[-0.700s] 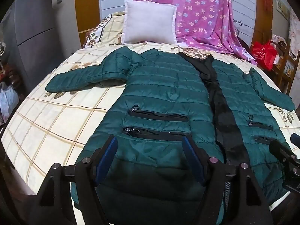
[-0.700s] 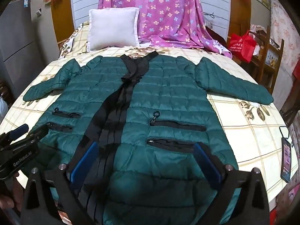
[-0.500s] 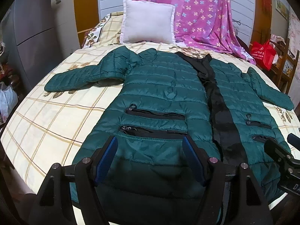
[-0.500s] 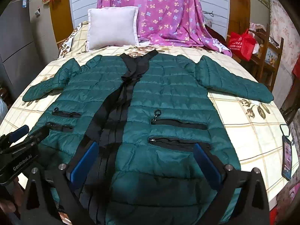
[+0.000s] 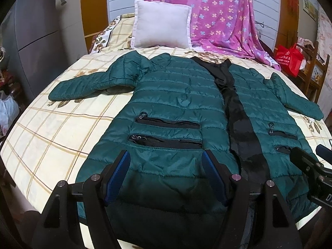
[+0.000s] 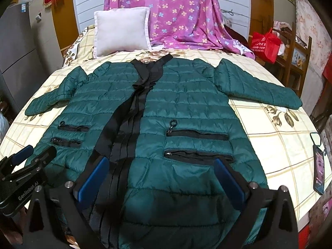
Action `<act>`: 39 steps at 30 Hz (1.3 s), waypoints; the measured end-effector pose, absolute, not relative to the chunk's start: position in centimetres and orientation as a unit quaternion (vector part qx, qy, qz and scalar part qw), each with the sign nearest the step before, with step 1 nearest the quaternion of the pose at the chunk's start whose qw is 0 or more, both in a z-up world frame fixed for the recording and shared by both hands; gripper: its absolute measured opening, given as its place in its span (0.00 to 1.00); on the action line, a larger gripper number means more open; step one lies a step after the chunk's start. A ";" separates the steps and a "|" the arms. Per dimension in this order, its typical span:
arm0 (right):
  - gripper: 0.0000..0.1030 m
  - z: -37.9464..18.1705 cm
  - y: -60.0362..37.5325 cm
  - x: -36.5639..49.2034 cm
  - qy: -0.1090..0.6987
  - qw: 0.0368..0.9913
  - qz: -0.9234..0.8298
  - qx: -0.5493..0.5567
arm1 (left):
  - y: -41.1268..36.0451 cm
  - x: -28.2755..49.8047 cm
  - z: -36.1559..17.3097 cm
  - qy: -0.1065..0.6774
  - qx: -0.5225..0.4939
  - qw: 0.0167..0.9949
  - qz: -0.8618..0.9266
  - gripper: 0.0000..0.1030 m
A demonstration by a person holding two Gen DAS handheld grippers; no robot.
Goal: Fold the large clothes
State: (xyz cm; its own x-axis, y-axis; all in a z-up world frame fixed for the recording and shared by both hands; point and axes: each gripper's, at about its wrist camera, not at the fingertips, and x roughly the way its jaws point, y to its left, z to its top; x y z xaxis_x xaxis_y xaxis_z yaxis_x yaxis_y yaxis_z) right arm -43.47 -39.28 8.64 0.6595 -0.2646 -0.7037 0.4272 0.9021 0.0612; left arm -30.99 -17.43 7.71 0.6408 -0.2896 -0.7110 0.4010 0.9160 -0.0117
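A long dark green quilted jacket (image 5: 176,103) lies flat and face up on the bed, sleeves spread out to both sides, a black zip placket (image 5: 236,112) down its middle. It also fills the right wrist view (image 6: 186,108). My left gripper (image 5: 166,161) is open and empty above the jacket's left hem. My right gripper (image 6: 161,168) is open and empty above the right hem. Each gripper shows at the edge of the other's view, the right one (image 5: 307,164) and the left one (image 6: 31,157).
The bed has a cream checked sheet (image 5: 58,128). A white pillow (image 5: 161,29) and a pink flowered blanket (image 5: 224,16) sit at its head. A phone (image 6: 318,168) lies on the bed's right edge. A red bag (image 6: 265,43) is on wooden furniture at right. A grey cabinet (image 5: 35,33) stands left.
Both grippers have drifted slightly back and up from the jacket's hem, still open. The jacket has not moved.
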 end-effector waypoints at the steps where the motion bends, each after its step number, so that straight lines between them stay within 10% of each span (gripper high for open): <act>1: 0.99 8.7 -39.2 -43.5 0.365 0.904 -0.193 0.111 | -17.4 -31.0 7.8 0.379 0.073 0.902 -0.194 0.43; 39: 0.99 7.9 -38.7 -43.4 0.371 0.902 -0.189 0.112 | -17.3 -31.3 7.3 0.382 0.074 0.900 -0.196 0.43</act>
